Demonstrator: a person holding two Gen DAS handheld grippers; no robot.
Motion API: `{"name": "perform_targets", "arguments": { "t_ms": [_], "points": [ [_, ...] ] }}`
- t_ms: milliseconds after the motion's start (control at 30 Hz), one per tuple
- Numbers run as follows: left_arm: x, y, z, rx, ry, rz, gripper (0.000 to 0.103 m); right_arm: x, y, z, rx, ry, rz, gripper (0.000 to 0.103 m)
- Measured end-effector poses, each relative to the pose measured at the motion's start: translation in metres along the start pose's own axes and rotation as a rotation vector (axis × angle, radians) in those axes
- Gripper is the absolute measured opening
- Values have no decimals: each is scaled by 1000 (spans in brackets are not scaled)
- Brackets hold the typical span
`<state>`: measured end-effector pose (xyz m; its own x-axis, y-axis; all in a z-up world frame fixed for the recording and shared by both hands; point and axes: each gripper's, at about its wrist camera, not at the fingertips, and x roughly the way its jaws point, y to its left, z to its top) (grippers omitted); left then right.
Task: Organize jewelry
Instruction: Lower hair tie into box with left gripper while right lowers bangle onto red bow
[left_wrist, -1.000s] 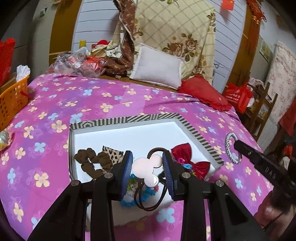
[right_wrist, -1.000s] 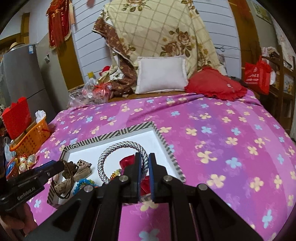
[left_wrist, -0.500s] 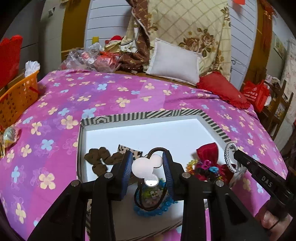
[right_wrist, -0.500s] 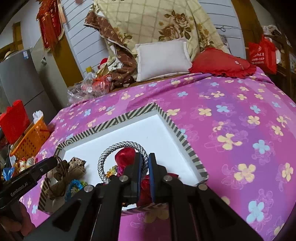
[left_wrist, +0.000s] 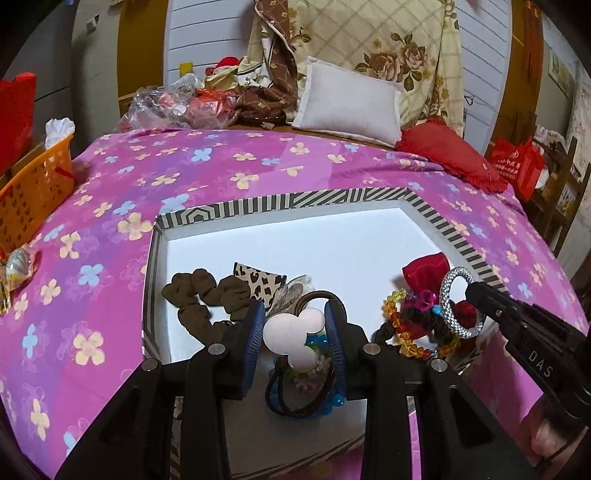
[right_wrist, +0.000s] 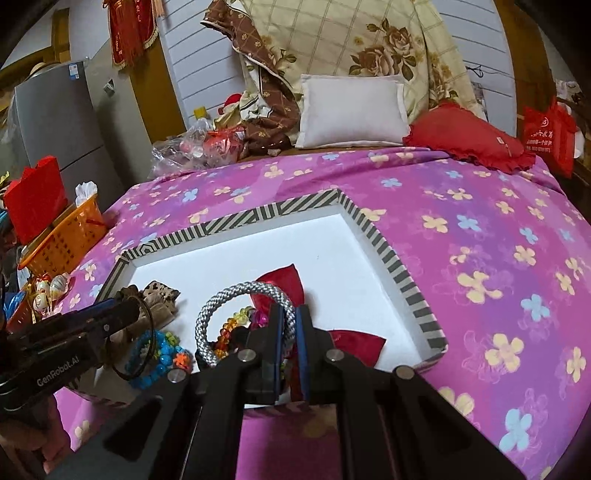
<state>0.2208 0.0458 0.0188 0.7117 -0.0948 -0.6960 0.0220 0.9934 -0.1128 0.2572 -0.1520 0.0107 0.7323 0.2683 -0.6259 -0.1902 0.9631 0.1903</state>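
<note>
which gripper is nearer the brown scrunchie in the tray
Left. The left gripper, holding a mouse-shaped hair tie, sits beside the brown scrunchie; the right gripper holds a silver rope bracelet across the tray.

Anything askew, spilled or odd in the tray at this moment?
Nothing spilled. All the accessories crowd the near end of the striped tray; its far half is bare. The brown scrunchie sprawls loosely beside the leopard-print piece.

Soft, even indoor light, shadows barely there. The white tray (left_wrist: 332, 236) ahead of the tool glares bright, and a pale mouse-shaped charm (left_wrist: 291, 332) between its pads blows out. Fisheye bends edges, corners black.
</note>
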Motion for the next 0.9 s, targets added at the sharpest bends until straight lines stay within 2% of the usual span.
{"name": "perform_targets", "arguments": {
  "t_ms": [300,900],
  "points": [
    [1,5,-1,-11,12,33,29,3,-1,-3,-7,11,-9,7],
    [0,7,0,-7,24,36,29,7,0,-7,-9,20,-23,7]
  ]
}}
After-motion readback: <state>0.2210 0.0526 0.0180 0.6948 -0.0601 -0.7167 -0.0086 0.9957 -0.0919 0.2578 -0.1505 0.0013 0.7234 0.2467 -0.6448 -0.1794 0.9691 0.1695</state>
